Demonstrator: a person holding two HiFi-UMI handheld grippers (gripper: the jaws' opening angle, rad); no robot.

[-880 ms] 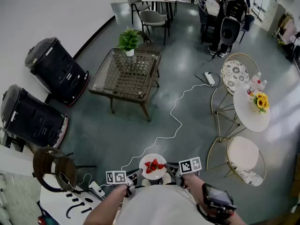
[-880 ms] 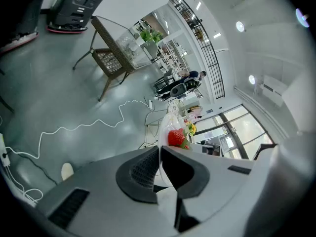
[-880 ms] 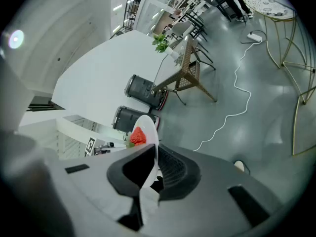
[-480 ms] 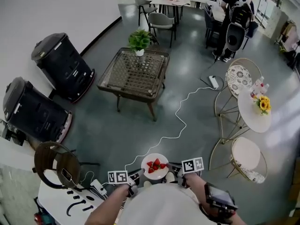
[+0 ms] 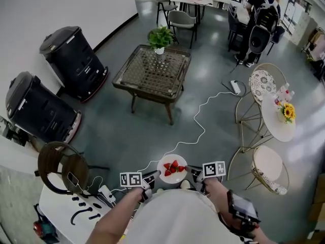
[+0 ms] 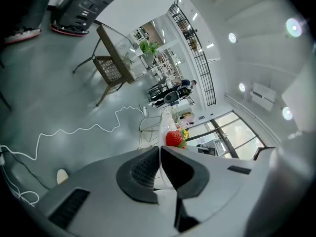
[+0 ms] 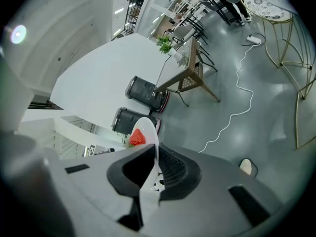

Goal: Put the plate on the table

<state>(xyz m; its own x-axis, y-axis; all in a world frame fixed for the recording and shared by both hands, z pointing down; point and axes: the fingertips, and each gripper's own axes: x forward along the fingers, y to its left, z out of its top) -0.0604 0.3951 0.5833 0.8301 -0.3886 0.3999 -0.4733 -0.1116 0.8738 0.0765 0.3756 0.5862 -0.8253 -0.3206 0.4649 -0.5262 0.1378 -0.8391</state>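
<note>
A small white plate (image 5: 172,169) with cut strawberries (image 5: 171,167) is held level in front of me, above the grey floor. My left gripper (image 5: 150,180) is shut on its left rim and my right gripper (image 5: 194,176) is shut on its right rim. In the left gripper view the plate (image 6: 165,125) shows edge-on between the jaws of the left gripper (image 6: 159,164), with a strawberry (image 6: 173,138) beyond them. In the right gripper view the plate (image 7: 149,132) and a strawberry (image 7: 138,138) sit in the closed jaws of the right gripper (image 7: 154,164). A glass-topped wicker table (image 5: 152,71) stands ahead.
A potted plant (image 5: 160,37) stands on that table's far edge. A white cable (image 5: 200,131) snakes over the floor. At right are a round white table (image 5: 275,123) with flowers and two gold-framed chairs (image 5: 266,166). Two black machines (image 5: 71,62) line the left wall.
The whole scene has slid down and nearer in the head view, so the wicker table is closer. Both grippers keep their hold on the plate.
</note>
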